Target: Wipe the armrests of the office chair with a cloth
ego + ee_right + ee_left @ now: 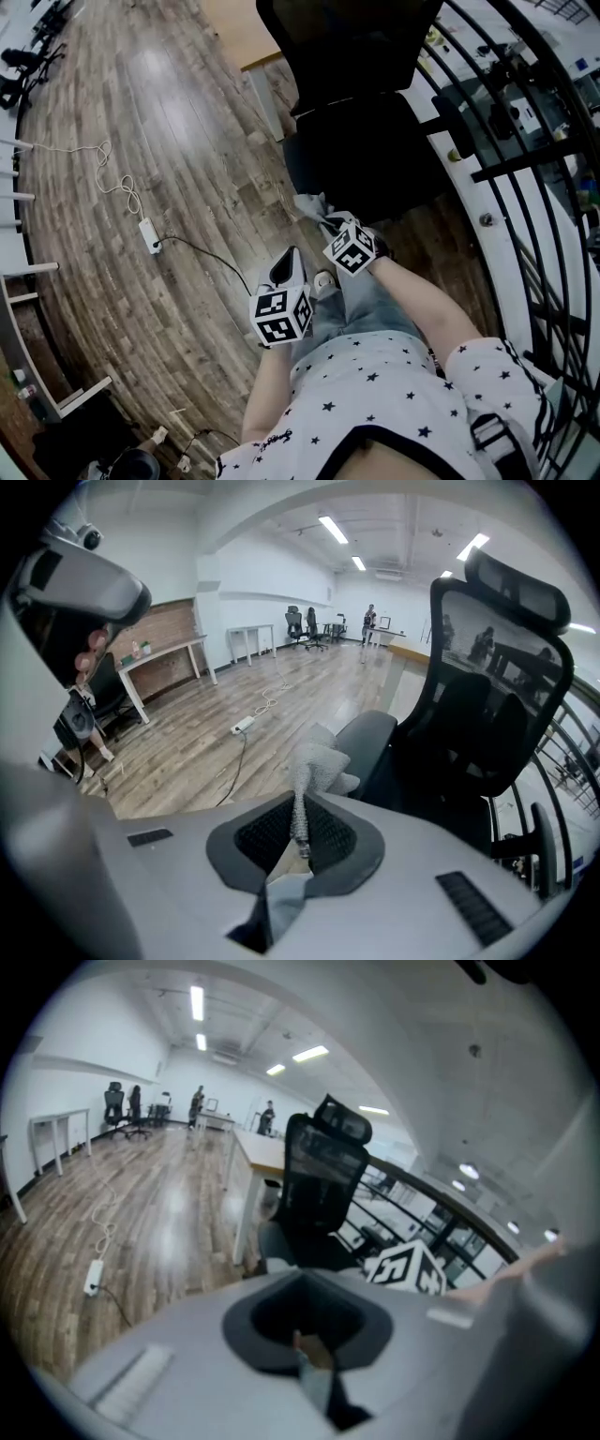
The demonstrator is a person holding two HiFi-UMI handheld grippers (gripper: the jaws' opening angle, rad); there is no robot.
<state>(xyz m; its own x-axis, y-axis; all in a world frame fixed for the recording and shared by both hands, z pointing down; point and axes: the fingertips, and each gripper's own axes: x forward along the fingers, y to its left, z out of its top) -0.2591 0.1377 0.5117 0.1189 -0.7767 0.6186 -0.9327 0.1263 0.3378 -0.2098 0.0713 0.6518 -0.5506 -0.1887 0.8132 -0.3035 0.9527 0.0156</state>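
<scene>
A black office chair [361, 112] stands just ahead of me; it also fills the right of the right gripper view as the chair [487, 696]. Its grey padded armrest [370, 738] lies just beyond the cloth. My right gripper [330, 225] is shut on a grey cloth [313, 206]; the cloth [317, 761] stands up crumpled from the closed jaws of the right gripper [300, 832], short of the armrest and not touching it. My left gripper [289, 264] hangs lower and to the left, shut with nothing in it; the left gripper [305, 1344] points toward the chair [319, 1194].
A white power strip [150, 234] with trailing cables lies on the wood floor at left. A black railing [525, 159] curves along the right side. A desk [262, 1152] stands behind the chair. White table legs [19, 281] line the left edge. People stand far across the room.
</scene>
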